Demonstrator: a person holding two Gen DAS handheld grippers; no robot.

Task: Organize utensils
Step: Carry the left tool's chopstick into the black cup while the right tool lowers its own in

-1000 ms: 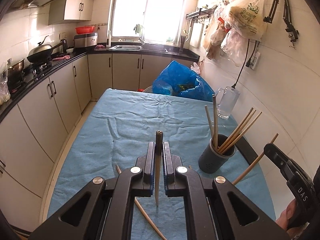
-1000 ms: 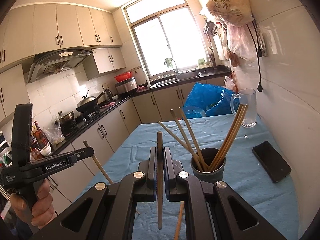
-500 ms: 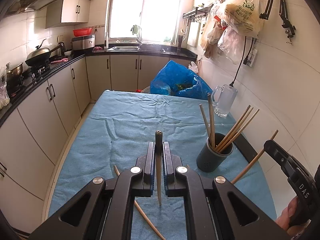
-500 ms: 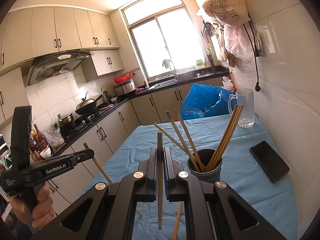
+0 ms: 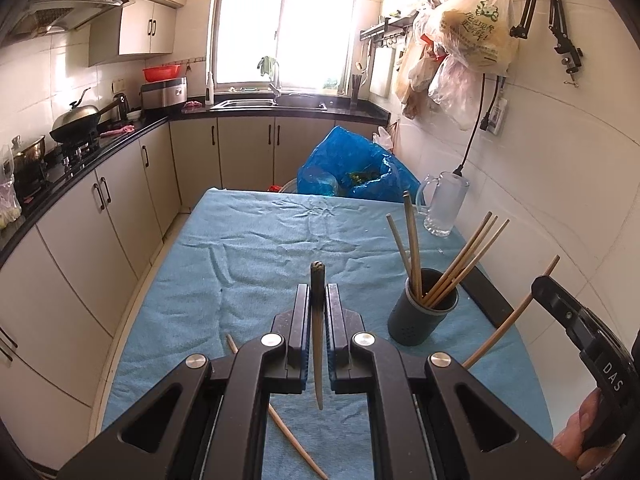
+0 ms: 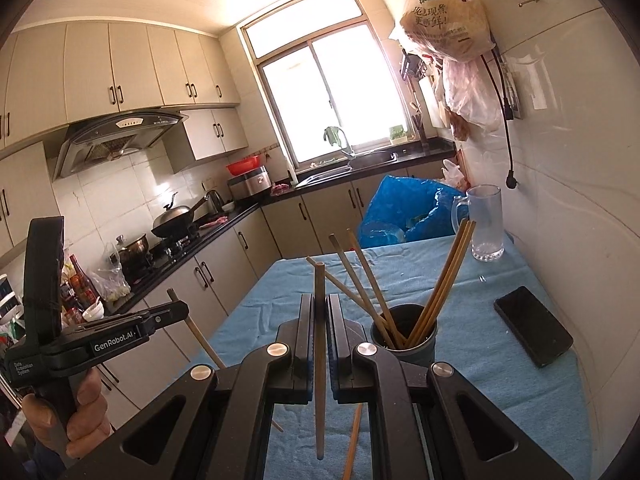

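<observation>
A dark grey holder cup [image 5: 423, 312] [image 6: 404, 332] with several wooden chopsticks leaning in it stands on the blue cloth near the right wall. My left gripper [image 5: 318, 292] is shut on one chopstick [image 5: 317, 336], held upright between the pads, left of the cup and above the cloth. My right gripper [image 6: 319, 300] is shut on another chopstick [image 6: 319, 360], just left of the cup. One loose chopstick [image 5: 280, 420] [image 6: 354, 440] lies on the cloth below the grippers. The right gripper with its chopstick [image 5: 512, 316] shows at the right edge of the left wrist view.
A blue cloth covers the table [image 5: 260, 248]. A glass mug [image 5: 444, 208] stands at the far right, a black phone [image 6: 534, 332] lies right of the cup, a blue bag [image 5: 352, 172] sits past the table's far end. Cabinets [image 5: 100, 208] run along the left.
</observation>
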